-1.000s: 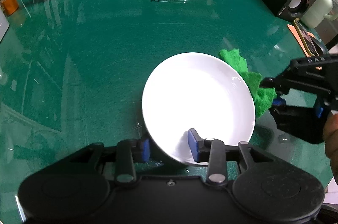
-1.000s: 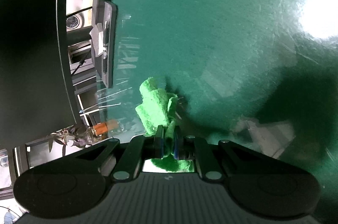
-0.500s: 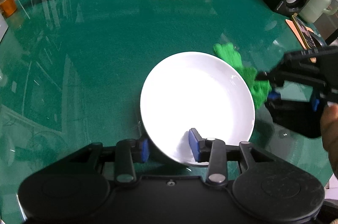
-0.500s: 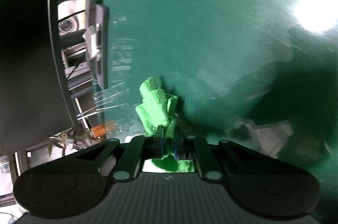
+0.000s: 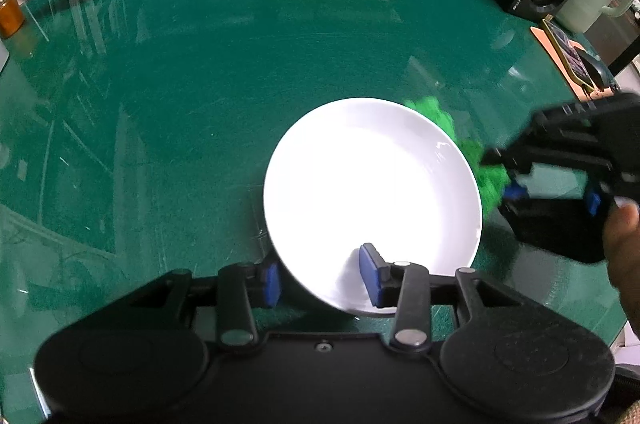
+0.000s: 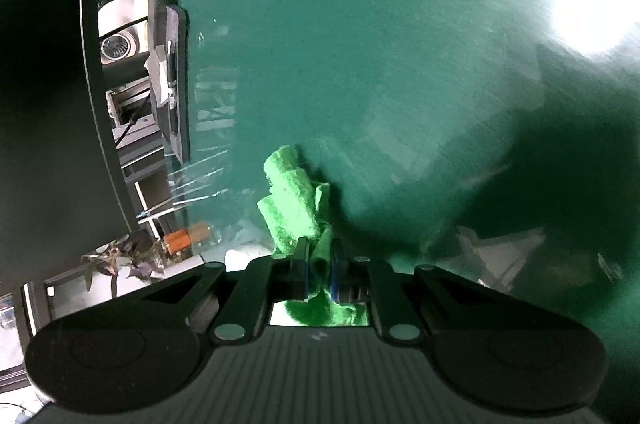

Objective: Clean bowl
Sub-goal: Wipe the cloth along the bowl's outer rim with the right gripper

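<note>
**Holding a tilted bowl by its near rim while the cloth waits at its right edge**

Gripping is thin on my left side: my left gripper (image 5: 324,274) has one blue pad inside the white bowl (image 5: 372,192) and one outside, straddling the near rim. I cannot tell whether the pads truly pinch the wall or only bracket it. The bowl sits right of centre on the green table (image 5: 180,84), seemingly tipped up toward me.

My right gripper (image 6: 319,266) is clenched on the green cloth (image 6: 296,200), which is bunched and hangs forward of the jaws. In the left view the cloth lies just beside the bowl's right rim, partly behind it.

Risks, as I judge them:
- Pushing the cloth sideways against the rim could twist the smooth bowl out of a loose hold.
- A slip would drop it onto the glassy table top.
- Only a small fold is pinched, so hard wiping could drag the cloth free.
</note>
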Demonstrator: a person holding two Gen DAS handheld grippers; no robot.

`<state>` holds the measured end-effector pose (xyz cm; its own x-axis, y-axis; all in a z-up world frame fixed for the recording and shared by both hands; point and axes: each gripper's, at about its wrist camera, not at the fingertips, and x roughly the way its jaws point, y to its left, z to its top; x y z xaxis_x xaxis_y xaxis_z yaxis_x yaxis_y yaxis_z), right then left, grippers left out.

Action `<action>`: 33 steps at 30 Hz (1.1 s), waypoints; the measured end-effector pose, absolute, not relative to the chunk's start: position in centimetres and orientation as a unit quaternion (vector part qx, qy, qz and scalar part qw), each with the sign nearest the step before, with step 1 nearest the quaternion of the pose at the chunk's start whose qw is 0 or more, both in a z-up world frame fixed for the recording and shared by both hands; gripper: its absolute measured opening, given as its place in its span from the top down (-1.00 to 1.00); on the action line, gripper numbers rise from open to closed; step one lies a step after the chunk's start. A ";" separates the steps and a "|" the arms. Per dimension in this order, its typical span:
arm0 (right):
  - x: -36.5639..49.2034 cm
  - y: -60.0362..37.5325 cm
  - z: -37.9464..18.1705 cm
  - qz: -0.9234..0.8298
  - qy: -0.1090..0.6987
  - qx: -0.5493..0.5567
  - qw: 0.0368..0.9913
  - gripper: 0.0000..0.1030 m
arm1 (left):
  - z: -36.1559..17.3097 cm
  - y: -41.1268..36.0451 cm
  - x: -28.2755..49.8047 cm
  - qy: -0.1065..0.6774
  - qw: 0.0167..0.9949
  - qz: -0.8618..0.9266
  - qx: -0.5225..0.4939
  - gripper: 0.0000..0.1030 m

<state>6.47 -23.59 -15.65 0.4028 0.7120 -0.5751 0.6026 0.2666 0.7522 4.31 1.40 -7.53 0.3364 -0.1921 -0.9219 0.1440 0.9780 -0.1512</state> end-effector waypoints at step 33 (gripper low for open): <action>4.7 -24.4 -16.1 0.036 0.565 0.596 0.569 0.78 | -7.7 0.9 4.1 0.560 0.821 -0.115 -0.006 0.13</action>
<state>4.69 -24.38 -16.14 0.3596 0.7150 -0.5995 0.6321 0.2860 0.7202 4.13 0.92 -7.72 0.3466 -0.1957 -0.9173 0.1825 0.9734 -0.1387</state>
